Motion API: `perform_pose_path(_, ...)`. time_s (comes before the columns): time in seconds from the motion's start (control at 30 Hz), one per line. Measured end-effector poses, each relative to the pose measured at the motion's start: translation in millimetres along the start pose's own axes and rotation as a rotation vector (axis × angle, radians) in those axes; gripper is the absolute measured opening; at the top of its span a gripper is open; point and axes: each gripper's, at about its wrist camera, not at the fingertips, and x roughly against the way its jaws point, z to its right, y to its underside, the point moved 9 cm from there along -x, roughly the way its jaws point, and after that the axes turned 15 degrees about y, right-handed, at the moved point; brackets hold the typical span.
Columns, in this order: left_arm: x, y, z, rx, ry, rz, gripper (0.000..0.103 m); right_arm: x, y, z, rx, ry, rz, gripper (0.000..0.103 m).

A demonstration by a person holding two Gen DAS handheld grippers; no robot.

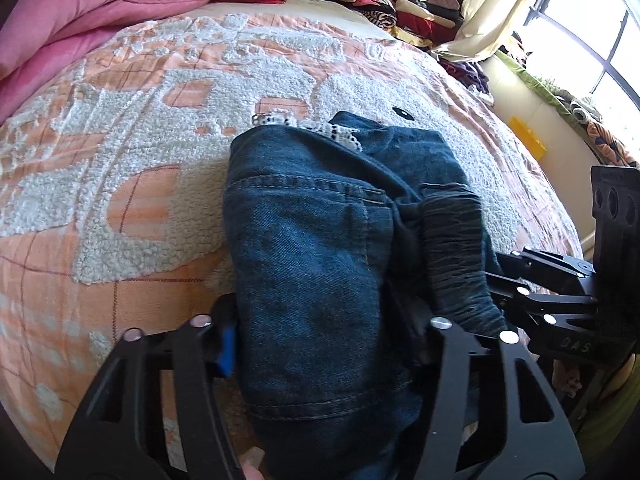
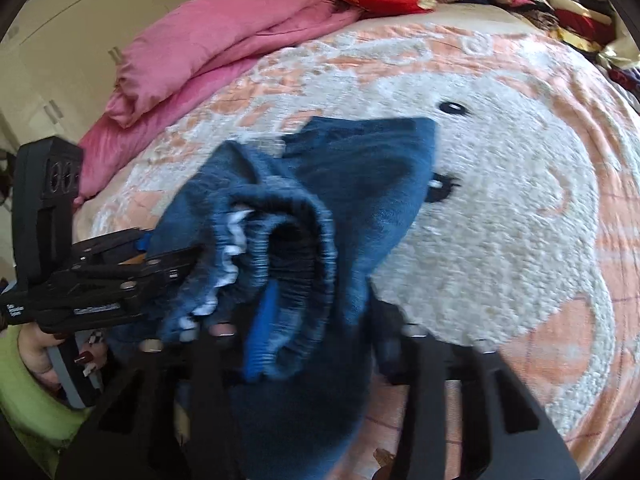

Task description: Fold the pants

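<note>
Dark blue denim pants (image 1: 312, 248) lie bunched on the bed, with an elastic waistband and a bit of white lace trim (image 1: 344, 132). In the left wrist view my left gripper (image 1: 332, 332) has its fingers spread wide on either side of the pants, one blue pad (image 1: 226, 352) showing. My right gripper (image 1: 496, 292) comes in from the right, its jaws close together at the waistband. In the right wrist view the pants (image 2: 360, 184) are blurred and lifted; my right gripper (image 2: 308, 340) has denim between its fingers, and my left gripper (image 2: 176, 272) reaches in from the left.
The bed has a peach and white fleece blanket (image 1: 140, 120) with a bear face (image 2: 480, 208). A pink duvet (image 1: 80, 12) lies at the far left. Stacked clothes (image 1: 400, 4) sit at the far side. A window (image 1: 592, 52) is at the right.
</note>
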Motion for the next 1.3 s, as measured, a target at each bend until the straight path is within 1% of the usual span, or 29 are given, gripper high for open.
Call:
perform_pose_path(0.07,4.4,-3.1,3.1,0.001,0.001,0.006,0.035,6.6,-3.9,-5.8,0.029,0.02,0.028,0.027)
perform_pose_path(0.17,10.8,-8.5,5.9,0.01,0.01,0.02,0.03,14.5,-10.0,-9.0,0.039,0.019,0.048,0.026)
perform_pose_path(0.4,23.5,-28.1,16.2,-0.017,0.012,0.058,0.03,28.3,-33.9,-16.8,0.092,0.031,0.1,0.026)
perform_pose_path(0.57,31.2,-53.1,12.8,-0.028,-0.013,0.098,0.03,30.8,-62.3,-17.7,0.117,0.054,0.148,0.026)
perform_pose_path(0.67,32.9,-65.1,8.4,-0.029,-0.029,0.111,0.03,27.7,-75.0,-16.9,0.126,0.062,0.162,0.026)
perform_pose_path(0.83,29.5,-78.5,0.4,-0.031,-0.048,0.116,0.03,18.2,-88.3,-16.9,0.135,0.075,0.161,0.026)
perform_pose_path(1.1,17.6,-83.6,-10.8,-0.021,-0.059,0.107,0.03,0.8,-94.7,-8.8,0.134,0.101,0.142,0.026)
perform_pose_path(1.23,9.8,-80.1,-17.9,-0.011,-0.074,0.092,0.031,-13.2,-90.3,2.4,0.116,0.136,0.101,0.026)
perform_pose_path(1.3,6.6,-77.9,-22.7,-0.003,-0.083,0.084,0.036,-20.2,-85.3,8.8,0.093,0.147,0.071,0.028)
